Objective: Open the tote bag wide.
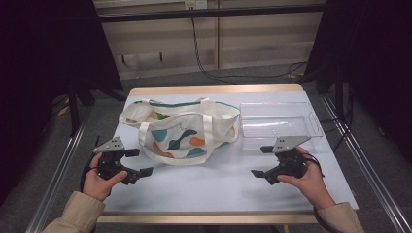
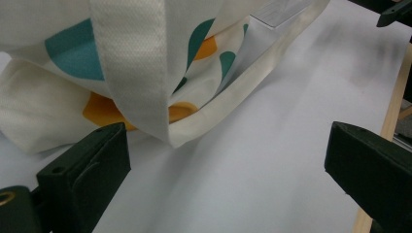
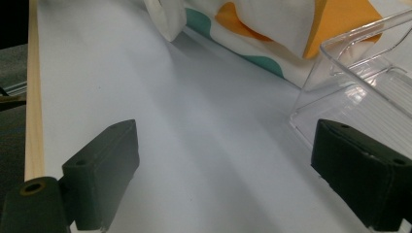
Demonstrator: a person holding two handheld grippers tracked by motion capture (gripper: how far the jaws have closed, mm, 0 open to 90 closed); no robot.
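Two grippers up front, left gripper [image 1: 139, 162] and right gripper [image 1: 262, 161], both wide open, holding nothing; one tote bag [image 1: 182, 131], one clear bin [image 1: 279, 124] behind.

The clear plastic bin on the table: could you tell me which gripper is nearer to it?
Right. The right gripper sits just at the clear bin's front edge; the left gripper is beyond the tote bag.

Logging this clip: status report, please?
Left claw open, empty, beside the tote bag. Right claw open, empty, near the clear plastic bin. Bag slumped on the table, untouched. Nothing in the way.
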